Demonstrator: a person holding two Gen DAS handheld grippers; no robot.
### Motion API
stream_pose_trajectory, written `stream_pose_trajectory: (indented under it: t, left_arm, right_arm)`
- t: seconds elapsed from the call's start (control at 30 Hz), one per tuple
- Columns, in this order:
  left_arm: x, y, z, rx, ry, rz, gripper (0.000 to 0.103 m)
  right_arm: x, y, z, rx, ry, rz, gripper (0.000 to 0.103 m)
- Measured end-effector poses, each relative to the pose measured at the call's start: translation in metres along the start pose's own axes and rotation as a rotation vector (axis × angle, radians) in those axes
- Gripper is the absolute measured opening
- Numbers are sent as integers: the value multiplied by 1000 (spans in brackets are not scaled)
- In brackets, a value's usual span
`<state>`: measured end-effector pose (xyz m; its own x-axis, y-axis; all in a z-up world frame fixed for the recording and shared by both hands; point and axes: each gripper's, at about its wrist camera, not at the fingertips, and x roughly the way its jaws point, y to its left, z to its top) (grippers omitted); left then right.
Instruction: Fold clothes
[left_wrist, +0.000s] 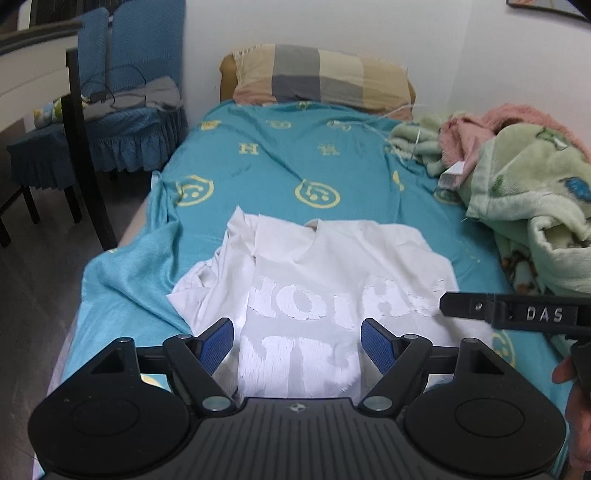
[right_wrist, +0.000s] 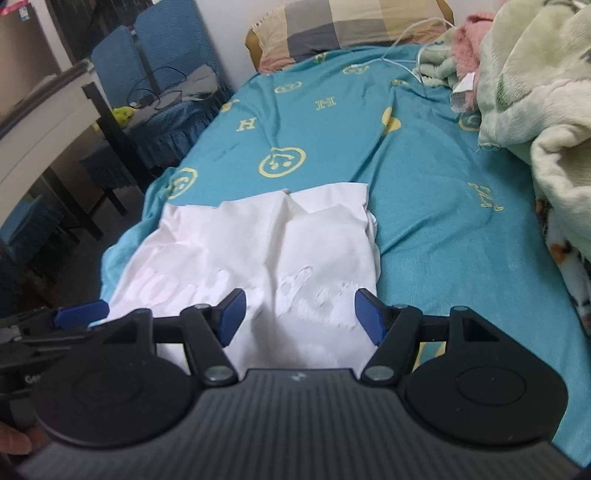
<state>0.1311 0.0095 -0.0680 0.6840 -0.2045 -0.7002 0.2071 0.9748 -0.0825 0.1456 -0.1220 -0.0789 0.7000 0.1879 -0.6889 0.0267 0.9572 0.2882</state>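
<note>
Teal sheeting (left_wrist: 280, 162) printed with yellow smiley faces and letter H motifs covers the bed, filling most of both views and hanging over the bed's left edge in loose folds. Heaped along the right side of the bed is a pale green fleece blanket (left_wrist: 535, 192) with a pink fuzzy one (left_wrist: 480, 129) tangled into it, and a thin white cable (right_wrist: 413, 44) trails from that heap toward the head of the bed. A checked pillow (left_wrist: 317, 79) in tan, grey and cream lies against the wall at the head. To the left of the bed stand blue-covered chairs (left_wrist: 122, 107) with dark cords lying on the seat, beside a white table with dark legs (left_wrist: 79, 147).

On the near part of the sheet lies the white T-shirt (left_wrist: 332, 266), front up, with raised white lettering across the chest. Its right sleeve side is folded in over the body, giving a straight right edge in the right wrist view, while the left sleeve is bunched and wrinkled beside the body.

Both tools hang just above the shirt's near end. The left gripper (left_wrist: 298, 343) has its blue-padded fingers (left_wrist: 218, 343) spread wide, grasping nothing. The right gripper (right_wrist: 300, 317) is likewise spread apart and empty, its blue pads (right_wrist: 369, 317) either side of the lettering.
</note>
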Motion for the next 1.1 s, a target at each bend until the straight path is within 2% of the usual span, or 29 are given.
stream_pose_trajectory:
  t: [0.13, 0.2, 0.3, 0.6, 0.77, 1.0, 1.1]
  left_arm:
    - [-8, -4, -2, 7, -12, 4, 78]
    - [-1, -3, -3, 11, 6, 11, 78]
    - [9, -1, -6, 11, 32, 17, 78]
    - [31, -1, -11, 33, 82, 18, 79]
    - [32, 3, -9, 25, 87, 6, 79]
    - [-3, 6, -2, -76, 21, -30, 80]
    - [-22, 13, -5, -202, -5, -99, 81]
  right_arm:
    - [-10, 7, -8, -17, 1, 5, 68]
    - [-9, 8, -10, -19, 10, 3, 68]
    - [-1, 6, -10, -8, 35, -18, 68]
    - [23, 1, -13, 30, 96, -2, 69]
    - [23, 0, -12, 54, 89, -2, 69]
    - [-19, 4, -7, 68, -21, 14, 68]
    - [-38, 5, -11, 74, -66, 15, 68]
